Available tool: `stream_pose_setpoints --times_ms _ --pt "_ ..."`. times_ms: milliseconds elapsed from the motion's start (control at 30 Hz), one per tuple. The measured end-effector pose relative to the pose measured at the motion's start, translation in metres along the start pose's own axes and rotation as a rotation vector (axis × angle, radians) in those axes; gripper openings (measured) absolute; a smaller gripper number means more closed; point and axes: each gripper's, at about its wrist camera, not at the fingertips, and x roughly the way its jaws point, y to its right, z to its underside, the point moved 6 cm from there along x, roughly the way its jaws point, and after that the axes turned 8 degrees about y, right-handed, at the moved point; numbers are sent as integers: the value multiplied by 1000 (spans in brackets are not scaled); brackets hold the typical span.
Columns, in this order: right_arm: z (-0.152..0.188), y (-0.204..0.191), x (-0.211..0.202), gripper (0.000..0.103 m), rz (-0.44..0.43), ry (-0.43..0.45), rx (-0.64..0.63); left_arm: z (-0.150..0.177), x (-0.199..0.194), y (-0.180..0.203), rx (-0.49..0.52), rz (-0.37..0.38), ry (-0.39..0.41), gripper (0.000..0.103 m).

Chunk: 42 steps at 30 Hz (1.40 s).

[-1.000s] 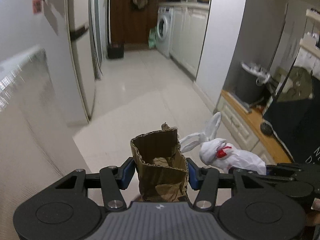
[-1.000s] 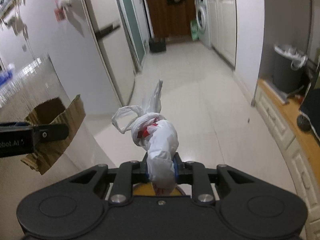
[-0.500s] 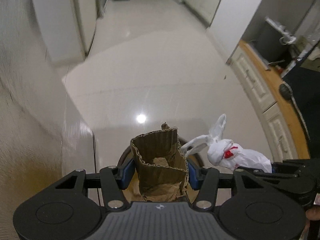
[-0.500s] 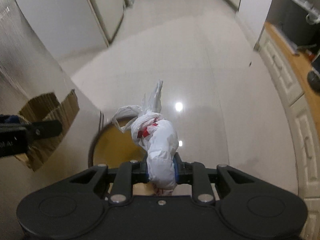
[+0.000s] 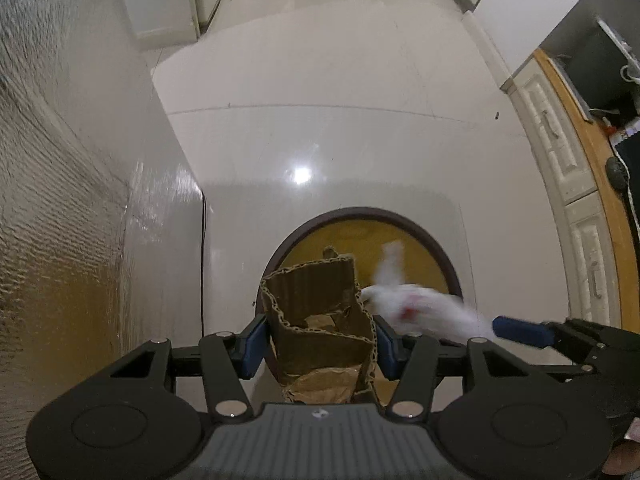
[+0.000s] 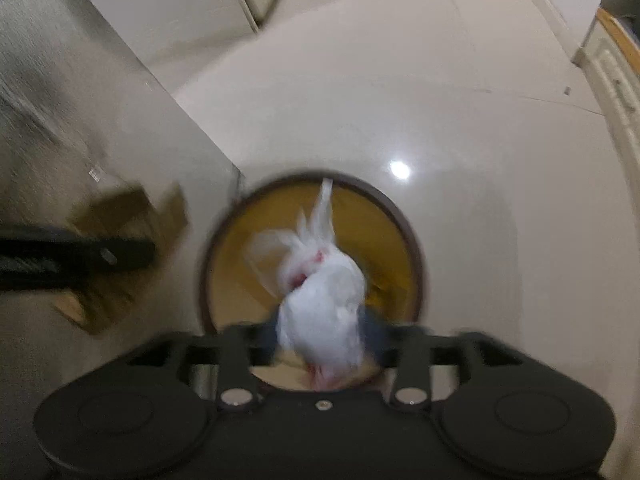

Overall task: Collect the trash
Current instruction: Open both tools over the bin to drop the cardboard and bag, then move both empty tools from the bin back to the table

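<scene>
My left gripper [image 5: 320, 340] is shut on a torn piece of brown corrugated cardboard [image 5: 320, 292] and points down over a round bin [image 5: 360, 210] with a dark rim and a yellow lining. My right gripper [image 6: 320, 332] hangs over the same bin [image 6: 416, 256], and its jaws are opening. A knotted white plastic bag with red marks [image 6: 320, 292] sits blurred between the spreading blue pads, which seem to have come off it. In the left wrist view the bag [image 5: 420, 308] shows beside the cardboard. The left gripper's finger [image 6: 100, 256] and the cardboard [image 6: 120, 216] appear at the left of the right wrist view.
The bin stands on a glossy pale tiled floor [image 5: 340, 120], close against a silvery textured panel [image 5: 60, 200] on its left. White cabinet fronts under a wooden top [image 5: 576, 160] run along the right. A white appliance base [image 5: 168, 20] stands farther off.
Both grippers have dropped and tipped downward, so the bin is now right under them. The right jaws have spread and the white bag has gone blurred. The left grip on the cardboard is unchanged.
</scene>
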Motion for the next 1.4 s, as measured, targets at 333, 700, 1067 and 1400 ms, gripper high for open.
stream_pose_setpoints --times_ms 333,700,1067,1400 --pt "12 14 8 83 62 -97 -69 9 18 11 30 41 -59 60" --pt "21 20 6 100 69 -129 -109 17 28 9 65 -29 -100 94" --pt "18 24 -6 103 86 -96 -111 25 22 -3 105 -101 -125 103" --pt "5 29 -36 103 123 -40 -75 26 -3 -1 106 -107 -118 103"
